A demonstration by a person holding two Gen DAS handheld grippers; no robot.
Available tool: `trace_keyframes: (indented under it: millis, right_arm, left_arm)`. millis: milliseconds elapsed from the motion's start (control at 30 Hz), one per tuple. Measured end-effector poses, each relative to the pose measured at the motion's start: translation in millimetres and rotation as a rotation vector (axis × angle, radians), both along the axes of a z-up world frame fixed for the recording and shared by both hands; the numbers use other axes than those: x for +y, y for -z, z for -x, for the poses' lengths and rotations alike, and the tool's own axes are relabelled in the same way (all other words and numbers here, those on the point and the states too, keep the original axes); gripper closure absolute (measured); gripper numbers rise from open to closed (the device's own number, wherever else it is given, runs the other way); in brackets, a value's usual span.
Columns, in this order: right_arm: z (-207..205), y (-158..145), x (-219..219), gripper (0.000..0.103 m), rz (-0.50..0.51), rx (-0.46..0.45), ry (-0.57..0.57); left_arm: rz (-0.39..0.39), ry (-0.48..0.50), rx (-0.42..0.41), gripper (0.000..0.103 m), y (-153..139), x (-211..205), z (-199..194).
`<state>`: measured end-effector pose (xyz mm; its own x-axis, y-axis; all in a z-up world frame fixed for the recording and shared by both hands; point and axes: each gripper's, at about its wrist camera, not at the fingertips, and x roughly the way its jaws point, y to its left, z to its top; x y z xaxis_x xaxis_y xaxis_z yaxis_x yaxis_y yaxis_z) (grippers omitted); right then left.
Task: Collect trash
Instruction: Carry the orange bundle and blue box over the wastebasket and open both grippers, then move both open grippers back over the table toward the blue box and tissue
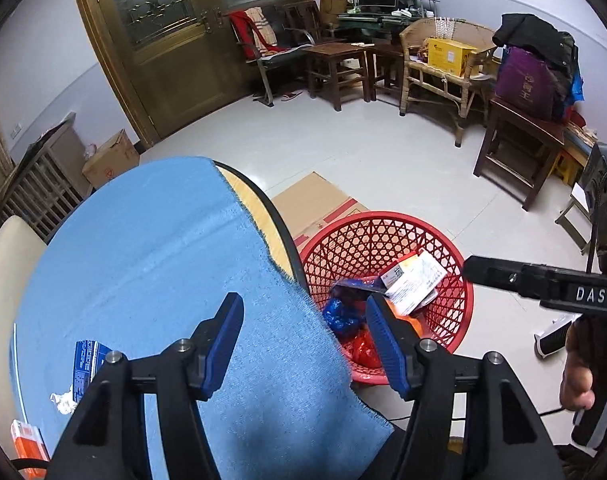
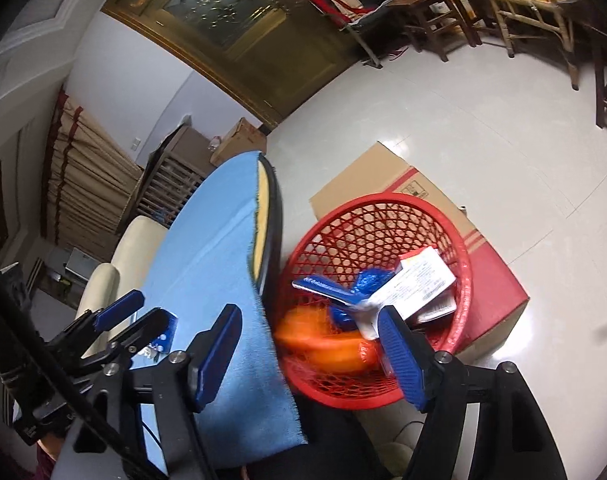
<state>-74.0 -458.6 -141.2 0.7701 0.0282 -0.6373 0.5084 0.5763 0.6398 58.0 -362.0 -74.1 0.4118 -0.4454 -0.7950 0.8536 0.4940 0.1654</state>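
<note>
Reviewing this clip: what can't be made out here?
- Orange item in the red basket: motion-blurred in the right wrist view, unidentifiable.
- Blue packet on the blue cloth: partly hidden by the left gripper.
- Orange box: cut off by the left view's edge.

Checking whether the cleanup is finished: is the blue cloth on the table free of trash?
No. In the left wrist view a blue packet and crumpled white paper lie on the blue cloth.

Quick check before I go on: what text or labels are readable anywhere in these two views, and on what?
"DAS": white letters on the right gripper body, left wrist view.
White leaflet in the red basket: print too small.
Blue packet on the blue cloth: unreadable.
Cardboard box label: blurred.
</note>
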Motion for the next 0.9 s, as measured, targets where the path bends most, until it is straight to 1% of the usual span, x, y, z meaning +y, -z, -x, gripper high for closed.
trace_keyframes:
  millis: [133, 233, 300, 367, 433, 500, 600, 700, 800, 867, 900]
  right_arm:
    - [0.9, 0.5, -1.7, 0.029, 0.011, 0.008, 0.001]
    - [-5.6, -0.4, 1.7, 0.029, 0.015, 0.023, -0.008]
    - [-13.6, -3.6, 8.7, 0.029, 0.022, 0.032, -0.026]
    - [-22.0, -8.1, 16.4, 0.029, 0.035, 0.040, -0.044]
    - [-31.4, -13.8, 24.9, 0.029, 0.046, 0.047, -0.065]
    - [-42.8, -19.5, 34.3, 0.029, 0.055, 0.053, -0.086]
    - [-65.9, -30.3, 51.4, 0.029, 0.058, 0.059, -0.130]
    - [-97.6, -42.3, 75.2, 0.029, 0.071, 0.069, -0.192]
    - [-138.5, -56.8, 106.0, 0.029, 0.089, 0.089, -0.267]
    - [-176.1, -67.0, 131.6, 0.029, 0.097, 0.121, -0.336]
    - [-198.0, -69.7, 145.0, 0.029, 0.093, 0.146, -0.375]
  left_arm:
    - [0.003, -0.042, 0.019, 0.038, 5.5, 23.4, -9.8]
    - [0.009, -0.108, 0.046, 0.038, 10.2, 51.6, -19.3]
    - [0.017, -0.153, 0.032, 0.038, 12.2, 77.8, -22.7]
    - [0.016, -0.202, -0.008, 0.038, 14.0, 107.6, -23.5]
    - [0.011, -0.264, -0.039, 0.038, 17.3, 144.7, -23.9]
    - [0.009, -0.349, -0.047, 0.038, 23.1, 191.3, -25.1]
    - [0.013, -0.479, -0.030, 0.038, 28.0, 255.4, -30.7]
    - [0.022, -0.608, -0.033, 0.038, 29.5, 306.1, -38.3]
    - [0.064, -0.732, -0.023, 0.038, 26.3, 353.0, -46.7]
    - [0.074, -0.778, -0.034, 0.038, 27.1, 372.1, -47.9]
    - [0.067, -0.804, -0.053, 0.038, 28.0, 382.8, -47.8]
